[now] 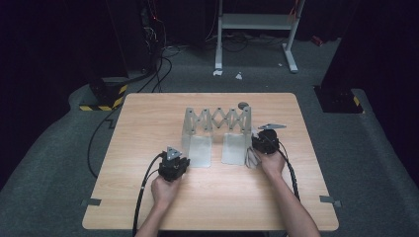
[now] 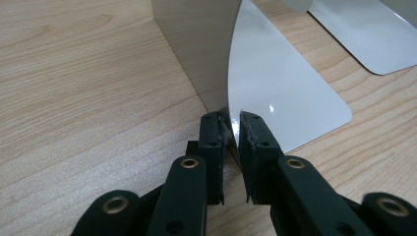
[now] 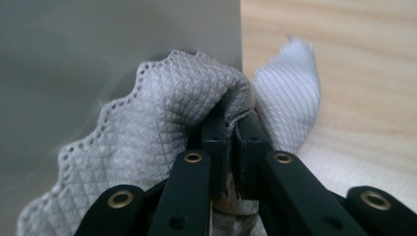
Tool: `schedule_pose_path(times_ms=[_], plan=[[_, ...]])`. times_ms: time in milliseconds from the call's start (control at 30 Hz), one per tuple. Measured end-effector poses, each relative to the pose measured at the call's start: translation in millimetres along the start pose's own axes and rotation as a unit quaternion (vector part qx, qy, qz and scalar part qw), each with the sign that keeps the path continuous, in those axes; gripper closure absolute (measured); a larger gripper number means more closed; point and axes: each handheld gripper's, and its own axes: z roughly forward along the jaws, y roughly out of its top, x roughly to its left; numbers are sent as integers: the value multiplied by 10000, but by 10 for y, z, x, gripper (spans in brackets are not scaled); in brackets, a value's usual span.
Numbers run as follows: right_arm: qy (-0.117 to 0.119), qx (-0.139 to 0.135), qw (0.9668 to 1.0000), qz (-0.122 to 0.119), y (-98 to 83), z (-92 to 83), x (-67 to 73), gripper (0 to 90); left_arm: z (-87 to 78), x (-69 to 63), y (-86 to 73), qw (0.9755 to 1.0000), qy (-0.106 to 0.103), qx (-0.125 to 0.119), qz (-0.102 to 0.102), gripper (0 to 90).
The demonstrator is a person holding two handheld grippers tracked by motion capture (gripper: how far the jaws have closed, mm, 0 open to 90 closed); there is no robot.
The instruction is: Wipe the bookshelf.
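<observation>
Right gripper [image 3: 230, 123] against rack [image 3: 118, 44], cloth [image 3: 147, 128]-clamped

white quilted cloth [image 3: 162, 123], grey metal rack [image 1: 217, 128], perhaps beige table [image 1: 148, 128]

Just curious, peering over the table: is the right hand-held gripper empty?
No, the right hand-held gripper is shut on a white quilted cloth, pressed against the grey metal rack.

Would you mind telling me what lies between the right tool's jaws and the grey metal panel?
A white quilted cloth is bunched there: the right tool grips it against the grey metal panel, seen in the right gripper view.
</observation>
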Motion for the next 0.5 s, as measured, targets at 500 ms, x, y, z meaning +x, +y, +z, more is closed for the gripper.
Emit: schedule_pose_path(times_ms=[500], plan=[[297, 36, 9990, -332, -316, -205, 252, 854, 4, -13, 1, 10000, 48, -20, 34, 796]])
